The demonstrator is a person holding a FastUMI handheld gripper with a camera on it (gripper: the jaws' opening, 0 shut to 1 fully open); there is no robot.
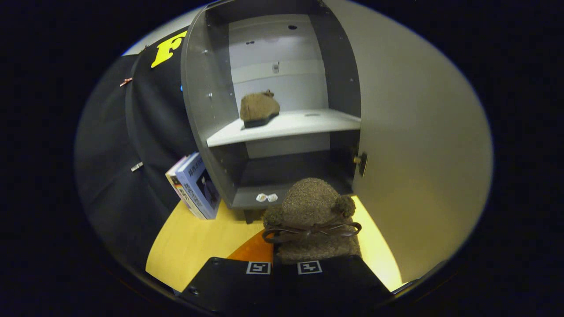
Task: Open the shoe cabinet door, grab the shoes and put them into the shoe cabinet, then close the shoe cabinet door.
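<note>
One shoe (259, 108) sits on the cabinet shelf (304, 123); the fingers (246, 275) clamp the second shoe (310, 220). Next, I judge, lift it through the open door (418, 145).

Brown fuzzy shoes (313, 215), grey cabinet (207, 110), yellow floor (194, 242).

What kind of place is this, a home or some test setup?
Probably a staged test booth: a small shoe cabinet with its door open stands on a yellow tabletop against black cloth, the jaws gripping a furry shoe.

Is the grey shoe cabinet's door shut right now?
No, the cabinet door stands swung wide open, showing a fuzzy brown shoe on the white shelf inside.
</note>
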